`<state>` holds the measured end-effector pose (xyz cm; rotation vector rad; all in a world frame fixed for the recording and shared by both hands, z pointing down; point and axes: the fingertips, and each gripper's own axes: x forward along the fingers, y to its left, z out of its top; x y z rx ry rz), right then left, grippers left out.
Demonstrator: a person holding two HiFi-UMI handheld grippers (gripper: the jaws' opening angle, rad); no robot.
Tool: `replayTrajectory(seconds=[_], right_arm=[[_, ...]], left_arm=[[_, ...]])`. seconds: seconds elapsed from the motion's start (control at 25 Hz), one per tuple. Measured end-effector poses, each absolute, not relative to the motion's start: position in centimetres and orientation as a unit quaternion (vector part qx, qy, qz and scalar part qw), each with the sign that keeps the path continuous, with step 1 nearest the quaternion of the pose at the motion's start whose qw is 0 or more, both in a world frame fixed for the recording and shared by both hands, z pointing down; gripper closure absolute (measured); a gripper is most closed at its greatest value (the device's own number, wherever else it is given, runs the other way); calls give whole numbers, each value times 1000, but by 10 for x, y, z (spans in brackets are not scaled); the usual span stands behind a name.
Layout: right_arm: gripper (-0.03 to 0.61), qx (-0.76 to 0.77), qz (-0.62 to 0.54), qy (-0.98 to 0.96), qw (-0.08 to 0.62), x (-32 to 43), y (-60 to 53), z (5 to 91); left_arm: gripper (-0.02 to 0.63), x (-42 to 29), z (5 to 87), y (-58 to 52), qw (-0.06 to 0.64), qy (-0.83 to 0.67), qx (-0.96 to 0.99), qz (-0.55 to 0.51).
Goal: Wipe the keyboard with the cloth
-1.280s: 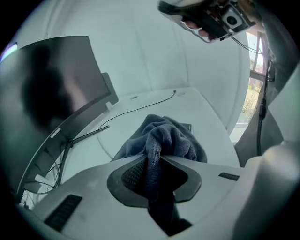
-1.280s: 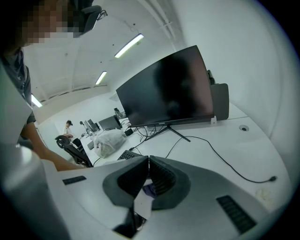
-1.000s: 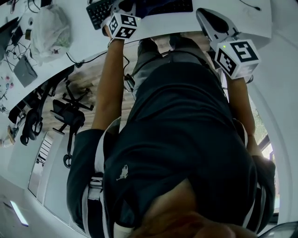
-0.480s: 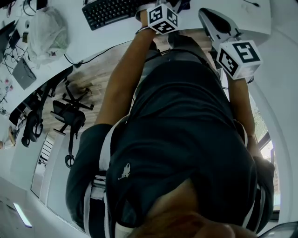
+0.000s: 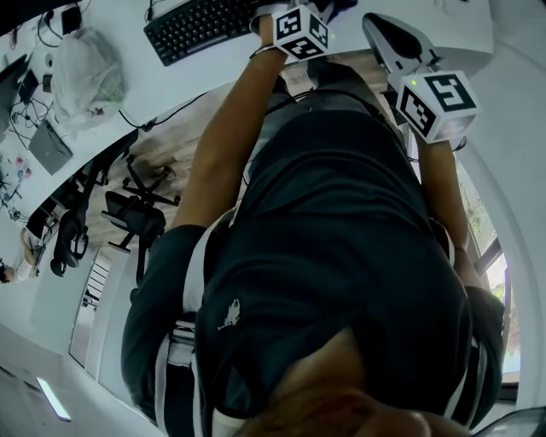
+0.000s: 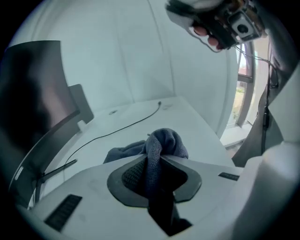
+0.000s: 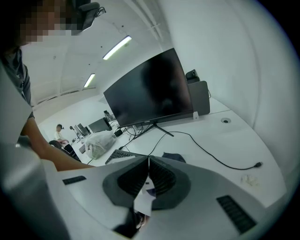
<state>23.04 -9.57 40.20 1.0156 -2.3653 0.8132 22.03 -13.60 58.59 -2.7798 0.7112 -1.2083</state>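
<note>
Cloth (image 6: 164, 140) and left gripper (image 6: 157, 161) have swung off the keyboard (image 5: 198, 26) to just past its right end; the jaws pinch the cloth tight. Right gripper (image 7: 148, 160), jaws together, hangs near the desk (image 5: 171, 72) edge. Probably mid-wipe: next calls for a pass back over the keys
</note>
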Motion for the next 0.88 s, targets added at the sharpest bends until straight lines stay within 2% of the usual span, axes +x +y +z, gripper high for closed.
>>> replayTrajectory(seconds=[0.08,0.16,0.44,0.52,0.76,0.88], right_arm=[[568,371,293,-853,219,234,-96,401],[568,374,292,-853,218,237,-97,397],[568,371,296,-854,211,235,-101,400],[568,366,297,-856,213,233,-101,403],[568,350,292,-862,224,217,-101,400],[568,349,287,-863,228,212,-100,399]], left_arm=[[561,251,592,-130,32,200,-894,-398],[561,249,590,-129,37,203,-892,-402],[561,111,586,-106,10,277,-860,-429],[561,102,587,-100,-10,292,-859,-421],[561,211,589,-97,16,222,-891,-396],[561,222,588,-97,23,208,-897,-390]])
